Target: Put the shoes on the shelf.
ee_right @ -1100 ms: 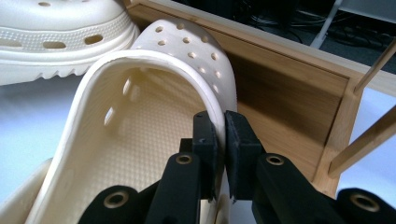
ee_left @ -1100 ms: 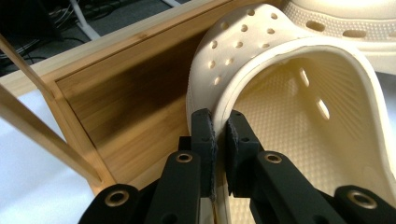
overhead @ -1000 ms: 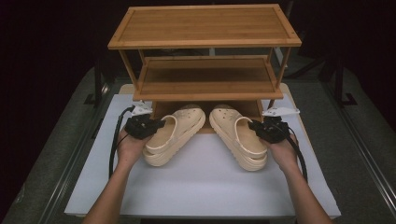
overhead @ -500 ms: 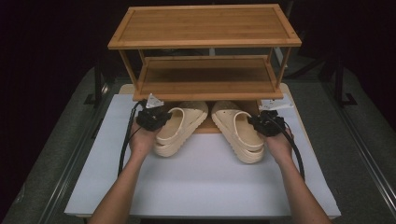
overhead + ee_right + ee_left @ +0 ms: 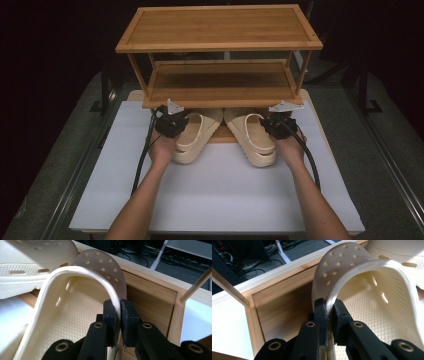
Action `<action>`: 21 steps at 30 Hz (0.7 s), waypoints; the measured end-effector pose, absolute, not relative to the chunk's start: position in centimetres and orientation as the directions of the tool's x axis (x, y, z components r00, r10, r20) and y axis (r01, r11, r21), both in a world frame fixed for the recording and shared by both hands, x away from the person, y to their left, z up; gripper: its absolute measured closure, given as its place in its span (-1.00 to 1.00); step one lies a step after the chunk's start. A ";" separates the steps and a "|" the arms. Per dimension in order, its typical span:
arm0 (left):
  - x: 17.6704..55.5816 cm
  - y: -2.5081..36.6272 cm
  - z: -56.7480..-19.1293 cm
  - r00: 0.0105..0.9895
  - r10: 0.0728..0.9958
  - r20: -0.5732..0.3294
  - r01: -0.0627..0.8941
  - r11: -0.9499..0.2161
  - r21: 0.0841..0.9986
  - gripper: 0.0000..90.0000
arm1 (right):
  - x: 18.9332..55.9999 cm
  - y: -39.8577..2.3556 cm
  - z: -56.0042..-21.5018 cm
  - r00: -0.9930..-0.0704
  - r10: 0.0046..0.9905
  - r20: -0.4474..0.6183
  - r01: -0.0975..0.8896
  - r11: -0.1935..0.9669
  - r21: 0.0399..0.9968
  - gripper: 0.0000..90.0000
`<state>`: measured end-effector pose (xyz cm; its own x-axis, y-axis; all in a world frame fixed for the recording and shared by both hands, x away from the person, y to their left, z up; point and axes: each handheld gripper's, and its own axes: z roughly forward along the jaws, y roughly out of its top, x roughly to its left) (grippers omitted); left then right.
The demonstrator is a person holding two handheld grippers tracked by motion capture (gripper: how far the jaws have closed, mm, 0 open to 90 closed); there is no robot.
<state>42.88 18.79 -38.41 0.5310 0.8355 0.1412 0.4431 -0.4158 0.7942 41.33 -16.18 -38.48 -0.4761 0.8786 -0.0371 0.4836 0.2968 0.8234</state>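
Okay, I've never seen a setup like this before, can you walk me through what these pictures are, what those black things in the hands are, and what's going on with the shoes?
No robot here: a person at a table holds a hand-held two-jaw tool in each hand. The high view looks down from above the person's side; the forearms enter from the bottom. The left gripper and right gripper are the black devices, each trailing a cable.

The other two pictures come from small cameras riding on those tools, looking along their black jaws.

On the white table top stands a three-tier bamboo shoe rack. Two cream perforated foam clogs lie with their toes on its bottom shelf. The left gripper's jaws pinch the rim of the left clog; the right gripper's jaws pinch the rim of the right clog.
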 end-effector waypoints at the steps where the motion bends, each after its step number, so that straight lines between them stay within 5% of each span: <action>1: 42.9 18.7 -38.4 0.526 0.838 0.146 0.445 -0.418 0.792 0.86 | 41.4 -16.1 -38.5 -0.475 0.879 -0.041 0.482 0.299 0.824 0.84; 21: 42.5 17.1 -38.9 0.519 0.840 0.157 0.423 -0.412 0.807 0.73 | 42.1 -14.6 -39.4 -0.463 0.885 -0.060 0.494 0.313 0.811 0.74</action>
